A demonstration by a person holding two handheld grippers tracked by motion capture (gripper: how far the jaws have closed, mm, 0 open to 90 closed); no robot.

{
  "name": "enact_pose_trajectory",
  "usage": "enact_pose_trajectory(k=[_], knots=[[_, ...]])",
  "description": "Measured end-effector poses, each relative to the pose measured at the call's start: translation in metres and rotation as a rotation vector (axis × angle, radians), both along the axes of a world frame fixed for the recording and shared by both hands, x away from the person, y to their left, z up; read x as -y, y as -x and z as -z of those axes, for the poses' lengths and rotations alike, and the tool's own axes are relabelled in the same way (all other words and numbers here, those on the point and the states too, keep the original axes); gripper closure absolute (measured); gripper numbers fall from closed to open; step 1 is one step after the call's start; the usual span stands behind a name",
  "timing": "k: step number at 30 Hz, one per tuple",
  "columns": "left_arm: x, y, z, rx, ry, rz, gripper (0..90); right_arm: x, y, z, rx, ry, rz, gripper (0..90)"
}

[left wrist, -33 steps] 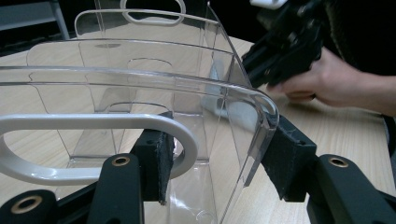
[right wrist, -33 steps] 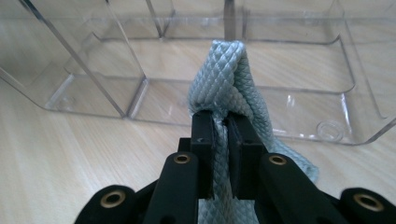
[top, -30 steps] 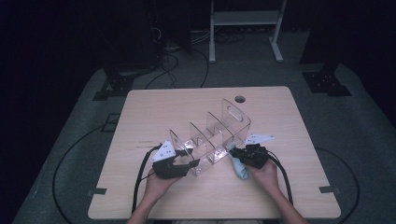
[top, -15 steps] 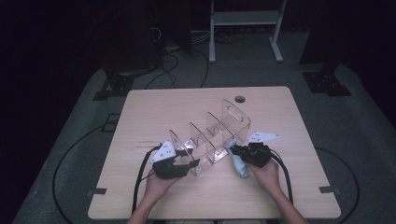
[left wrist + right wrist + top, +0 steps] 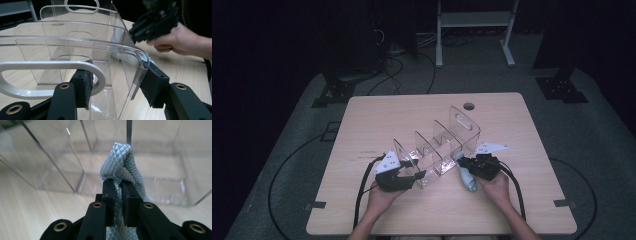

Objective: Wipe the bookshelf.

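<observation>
A clear plastic organizer [image 5: 437, 145] with several dividers lies slantwise on the wooden table [image 5: 377, 120]. My left gripper [image 5: 416, 175] is shut on its near end wall. In the left gripper view the pads [image 5: 153, 85] clamp that wall [image 5: 75, 50] beside its white-rimmed handle slot [image 5: 50, 67]. My right gripper [image 5: 463, 162] is shut on a pale blue-grey quilted cloth [image 5: 467, 177] and sits against the organizer's right side. In the right gripper view the folded cloth [image 5: 120, 167] sticks up between the jaws of the right gripper [image 5: 118, 185], just in front of a compartment wall [image 5: 155, 182].
A round cable hole [image 5: 469, 106] marks the table's far edge. Cables [image 5: 362, 185] trail from both grippers toward the near edge. A white metal frame [image 5: 472, 20] and black stand feet [image 5: 337, 92] are on the floor beyond the table.
</observation>
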State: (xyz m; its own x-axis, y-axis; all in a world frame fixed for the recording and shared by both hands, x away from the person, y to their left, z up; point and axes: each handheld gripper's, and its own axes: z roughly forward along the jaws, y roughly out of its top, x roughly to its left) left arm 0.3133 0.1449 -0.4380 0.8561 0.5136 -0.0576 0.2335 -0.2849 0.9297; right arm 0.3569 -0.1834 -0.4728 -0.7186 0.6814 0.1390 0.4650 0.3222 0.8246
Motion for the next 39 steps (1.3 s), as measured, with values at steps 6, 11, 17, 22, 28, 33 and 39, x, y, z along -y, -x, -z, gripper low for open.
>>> enact_pose_trajectory(k=[6, 11, 17, 22, 28, 33, 39], knots=[[0.000, 0.000, 0.000, 0.000, 0.000, -0.003, 46.6, -0.003, -0.002, 0.013, -0.042, 0.029, -0.002, 81.7], [0.000, -0.001, -0.001, -0.004, 0.008, -0.004, 46.7, -0.002, 0.020, -0.016, 0.018, -0.048, -0.040, 81.9], [0.000, 0.000, 0.000, -0.003, 0.004, -0.005, 46.7, -0.029, 0.041, -0.049, 0.104, -0.078, -0.144, 81.9], [0.001, 0.000, 0.000, -0.002, 0.003, -0.005, 46.7, -0.045, 0.038, -0.032, 0.083, -0.026, -0.156, 82.0], [0.001, 0.000, 0.000, -0.002, 0.001, -0.002, 46.7, -0.051, 0.032, 0.004, -0.024, 0.030, -0.156, 81.9], [0.001, 0.000, 0.000, -0.003, 0.003, -0.005, 46.7, -0.046, 0.040, -0.027, 0.075, -0.022, -0.148, 81.9], [0.002, 0.000, 0.000, -0.001, 0.000, -0.006, 46.7, -0.052, 0.030, 0.004, -0.008, 0.042, -0.139, 81.9]])
